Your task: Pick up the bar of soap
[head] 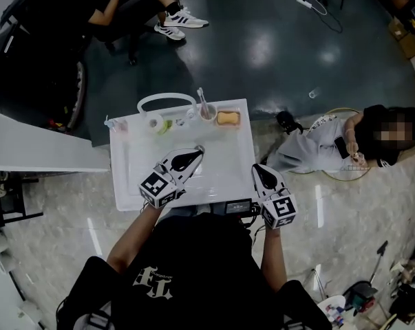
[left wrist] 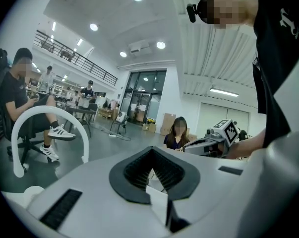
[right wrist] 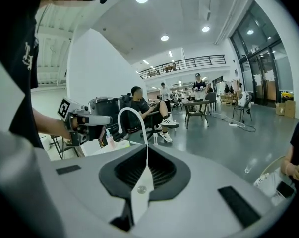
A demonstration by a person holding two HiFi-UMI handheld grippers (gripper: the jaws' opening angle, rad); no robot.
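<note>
While left claw (head: 197, 150) and right claw (head: 257, 168) hover closed — soap bar (head: 228, 118) well apart.

The soap (head: 228, 118) was a small orange-yellow bar, rectangular with rounded corners. It lay flat, its long side running from 9 to 3 o'clock. A paler rim showed around it, but whether that was a dish could not be told. The bar sat near the far edge of the white table (head: 224, 160), toward 1 o'clock from the table's middle. It was just at 3 o'clock of a cup (head: 207, 113).
</note>
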